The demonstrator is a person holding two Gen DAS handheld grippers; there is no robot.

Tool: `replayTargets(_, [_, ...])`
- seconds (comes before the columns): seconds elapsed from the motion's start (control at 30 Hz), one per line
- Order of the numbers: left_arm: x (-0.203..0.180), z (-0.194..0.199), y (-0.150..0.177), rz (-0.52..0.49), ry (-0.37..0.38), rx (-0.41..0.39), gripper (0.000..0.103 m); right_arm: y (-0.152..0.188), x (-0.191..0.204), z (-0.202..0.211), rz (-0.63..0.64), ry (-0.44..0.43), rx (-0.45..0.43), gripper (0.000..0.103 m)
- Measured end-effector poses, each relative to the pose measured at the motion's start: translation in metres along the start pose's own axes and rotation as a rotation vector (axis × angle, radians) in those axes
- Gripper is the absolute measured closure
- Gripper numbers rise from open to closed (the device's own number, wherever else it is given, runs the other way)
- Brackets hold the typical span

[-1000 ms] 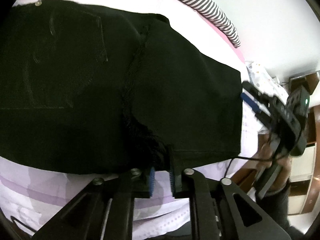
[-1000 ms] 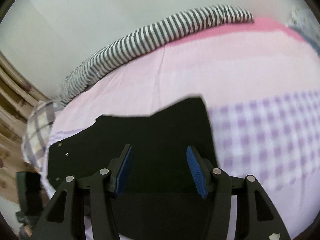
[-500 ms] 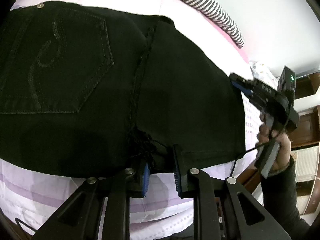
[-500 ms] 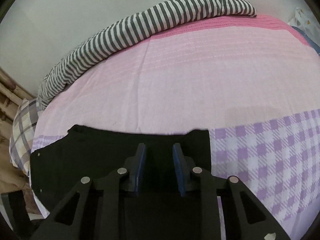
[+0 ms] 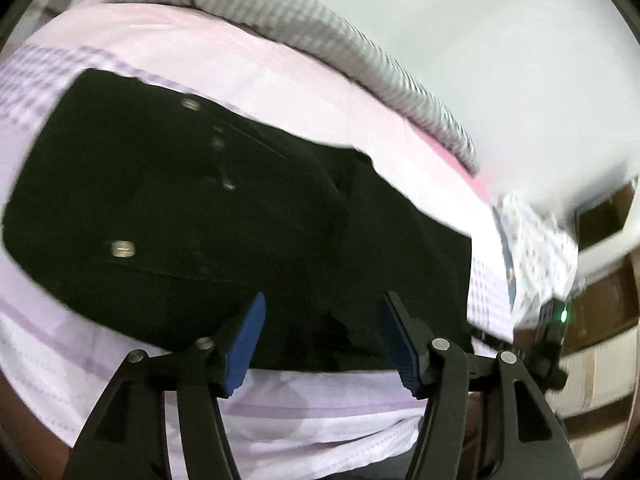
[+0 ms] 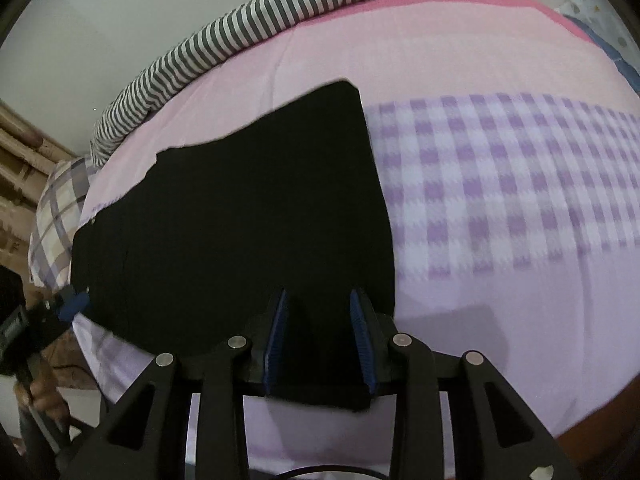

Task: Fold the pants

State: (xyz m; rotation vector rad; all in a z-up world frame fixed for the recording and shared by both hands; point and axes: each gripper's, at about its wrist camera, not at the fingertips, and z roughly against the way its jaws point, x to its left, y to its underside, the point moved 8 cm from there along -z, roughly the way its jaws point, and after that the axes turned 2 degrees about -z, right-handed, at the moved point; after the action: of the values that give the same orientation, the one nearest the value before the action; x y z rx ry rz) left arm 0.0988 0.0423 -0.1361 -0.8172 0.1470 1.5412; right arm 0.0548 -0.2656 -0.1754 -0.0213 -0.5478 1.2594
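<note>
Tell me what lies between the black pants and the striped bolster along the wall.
Only bare pink sheet separates the black pants from the striped bolster, clearest in the right wrist view.

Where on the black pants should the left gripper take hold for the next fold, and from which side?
Probably the near edge of the black pants, around the bunched crotch seam between the open left gripper fingers. Come in low from the bed's near side: that edge lies flat on the bedsheet, and the bunching offers some thickness to pinch.
</note>
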Motion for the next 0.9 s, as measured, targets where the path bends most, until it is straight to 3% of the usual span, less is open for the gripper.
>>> replayTargets(0.1, [0.020,0.011,-0.004,0.081,0.009,-0.035,0.041,0.002,0.001,0.004,-0.012,-0.011,-0.006,0.066])
replayTargets(0.27, [0.065,0.040,-0.005,0.304,0.093,-0.108,0.040,-0.007,0.010,0.015,-0.061,-0.056,-0.059,0.051])
replayTargets(0.4, [0.105,0.057,0.000,0.452,0.093,-0.158,0.039,-0.016,0.022,0.023,-0.093,-0.115,-0.103,0.037])
replayTargets(0.67, [0.155,0.061,0.015,0.629,0.093,-0.166,0.039,-0.028,0.047,0.020,-0.117,-0.178,-0.134,0.034])
replayTargets(0.9, [0.165,0.044,0.001,0.652,0.101,-0.176,0.039,-0.025,0.061,0.016,-0.089,-0.187,-0.132,0.034])
